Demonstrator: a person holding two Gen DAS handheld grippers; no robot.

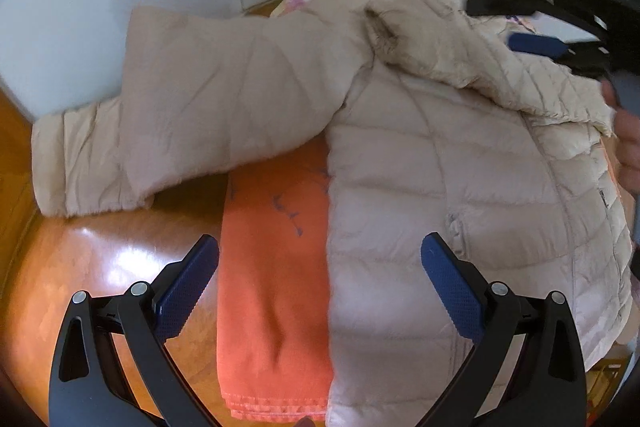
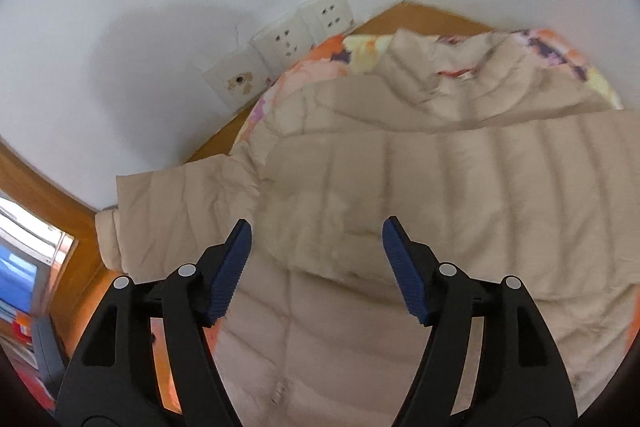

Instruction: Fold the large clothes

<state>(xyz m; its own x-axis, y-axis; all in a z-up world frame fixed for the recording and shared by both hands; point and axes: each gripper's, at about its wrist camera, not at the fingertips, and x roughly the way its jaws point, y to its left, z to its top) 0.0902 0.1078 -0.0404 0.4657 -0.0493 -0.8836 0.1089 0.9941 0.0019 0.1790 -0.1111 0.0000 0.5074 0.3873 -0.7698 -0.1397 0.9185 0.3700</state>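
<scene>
The beige down jacket [image 1: 420,155] lies spread on the wooden desk [image 1: 100,247], over an orange towel [image 1: 272,267]. The left gripper [image 1: 320,259] has its fingers wide apart, empty, above the towel and the jacket's hem. The right gripper [image 2: 316,251] is open too, holding nothing, the jacket's body just beyond its fingers.

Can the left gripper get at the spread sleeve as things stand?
Probably yes. The left gripper is open and holds nothing, and the sleeve lies flat and uncovered on the table, ahead to its left. Only bare wood lies between them.
</scene>
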